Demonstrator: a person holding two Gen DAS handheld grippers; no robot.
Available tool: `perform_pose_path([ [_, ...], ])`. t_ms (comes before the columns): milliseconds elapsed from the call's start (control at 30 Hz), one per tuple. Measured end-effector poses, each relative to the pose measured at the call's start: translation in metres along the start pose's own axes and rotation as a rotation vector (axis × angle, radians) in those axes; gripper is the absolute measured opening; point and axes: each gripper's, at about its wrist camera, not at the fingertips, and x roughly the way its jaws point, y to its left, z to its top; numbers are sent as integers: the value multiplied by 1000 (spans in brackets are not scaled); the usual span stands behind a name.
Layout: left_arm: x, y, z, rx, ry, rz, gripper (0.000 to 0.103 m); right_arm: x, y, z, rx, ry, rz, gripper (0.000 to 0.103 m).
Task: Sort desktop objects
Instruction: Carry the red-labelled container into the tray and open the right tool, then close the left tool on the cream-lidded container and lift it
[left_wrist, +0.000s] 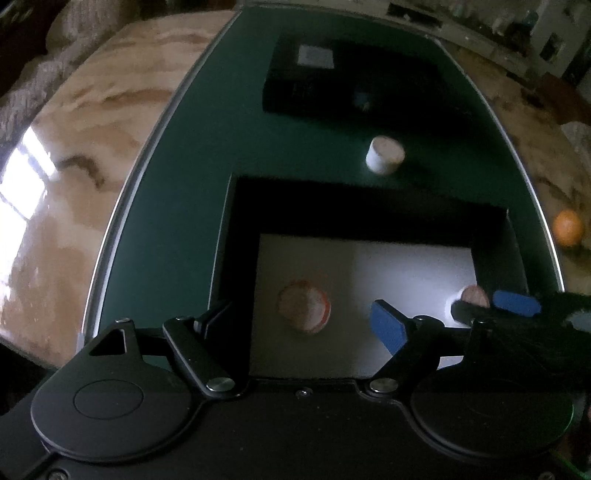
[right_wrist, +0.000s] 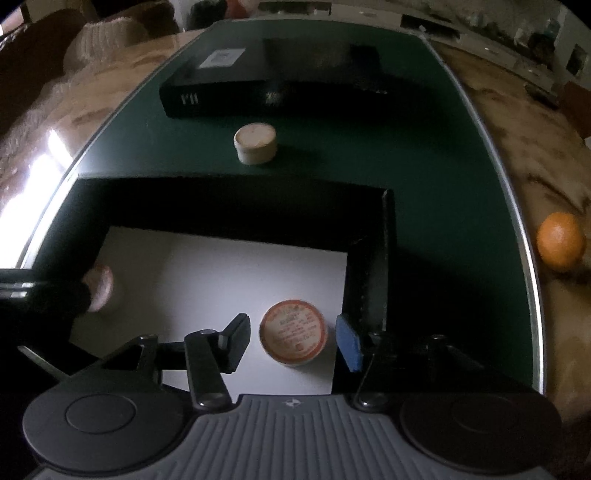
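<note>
Both tools hang over the open black box (right_wrist: 384, 258), which sits on the green mat (right_wrist: 443, 184). Each has a small round tin on the white floor below it. The left tool (left_wrist: 301, 314) has its fingers spread wide, with the left-hand tin (left_wrist: 304, 310) lying loose between them and touching neither. The right tool (right_wrist: 291, 328) is also apart, and a clear gap shows on both sides of the right-hand tin (right_wrist: 293, 332), which is close to the box's right wall. By my reckoning those two are sorted. What looks left to do is the cream jar (right_wrist: 255, 143), standing upright on the mat just beyond the box's far wall, with the closed black box (right_wrist: 221, 92) behind it. It is a squat, rigid little pot with a flat lid, probably light. Its smooth, round side could roll or slip out of a pinch that lands off-centre. I'd straddle it from above and close across the widest part of the body, low on the wall rather than on the lid, since I can't tell how firmly the lid sits. The mat should keep it from sliding. An orange (right_wrist: 559, 240) sits off the mat on the bare surface (left_wrist: 74, 203).
</note>
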Motion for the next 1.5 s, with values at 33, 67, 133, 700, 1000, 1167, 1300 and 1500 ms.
perform_pose_path([
  [33,-1,-3,4,4,-12,2,81,-3,-1,1,7,-6,7,55],
  [67,0,-6,9,8,-23,5,81,-7,-3,1,14,-14,12,55],
  [133,3,-13,21,13,-41,16,82,-15,-4,3,27,-37,15,55],
  [700,78,-90,112,124,-103,55,91,-41,-36,-7,107,-121,12,64],
  [1000,121,-96,120,90,-47,86,88,-46,-48,-16,142,-134,54,64],
  [1167,126,-98,124,87,-51,88,86,-45,-53,-20,148,-135,65,64],
  [1300,132,-99,126,88,-46,92,78,-45,-55,-22,155,-138,78,64],
  [1500,136,-101,125,96,-42,95,72,-44,-56,-23,148,-134,77,64],
])
